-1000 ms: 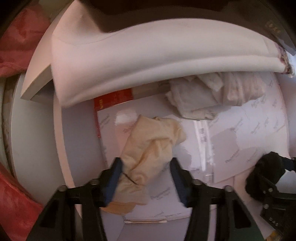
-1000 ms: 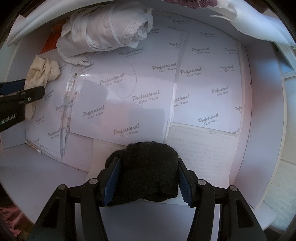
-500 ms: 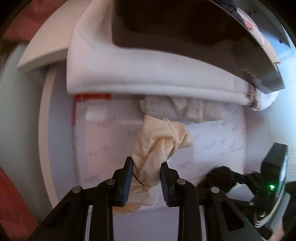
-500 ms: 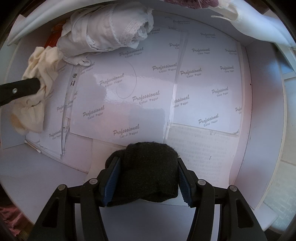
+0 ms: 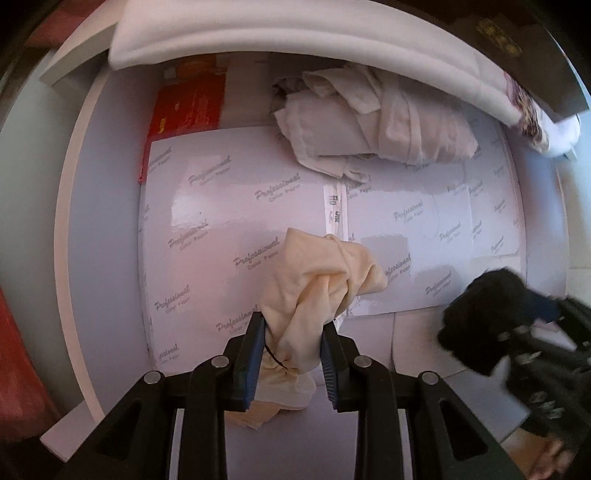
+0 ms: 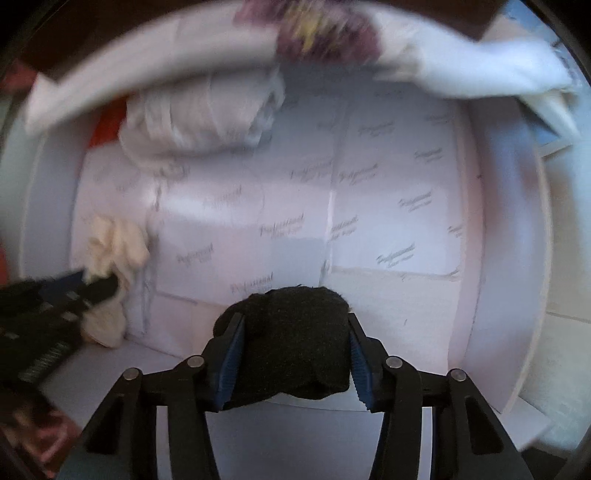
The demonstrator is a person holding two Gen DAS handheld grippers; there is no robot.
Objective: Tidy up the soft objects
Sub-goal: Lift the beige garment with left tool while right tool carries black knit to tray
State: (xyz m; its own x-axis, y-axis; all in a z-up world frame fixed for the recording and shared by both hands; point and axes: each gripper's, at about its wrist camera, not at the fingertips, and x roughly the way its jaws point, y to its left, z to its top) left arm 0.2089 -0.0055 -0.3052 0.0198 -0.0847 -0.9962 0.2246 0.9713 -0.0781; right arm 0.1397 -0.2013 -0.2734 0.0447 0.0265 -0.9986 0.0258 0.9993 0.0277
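My left gripper (image 5: 292, 343) is shut on a cream cloth (image 5: 317, 288) and holds it bunched above the white drawer floor (image 5: 229, 221). The cream cloth also shows at the left of the right wrist view (image 6: 114, 251). My right gripper (image 6: 293, 350) is shut on a black sock (image 6: 295, 332); the sock also shows at the right of the left wrist view (image 5: 484, 317). A crumpled white garment (image 5: 376, 122) lies at the back of the drawer, also seen blurred in the right wrist view (image 6: 207, 118).
The drawer is lined with glossy sheets printed "Professional" (image 5: 424, 221). A red packet (image 5: 188, 103) lies at the back left. A white shelf edge with draped fabric (image 5: 295, 33) overhangs the back. The white drawer wall (image 5: 74, 221) runs down the left.
The left gripper closed on the cream cloth and lifted it back from the drawer floor. The right gripper, still holding the black sock, has pulled back and is moving; its view is blurred.
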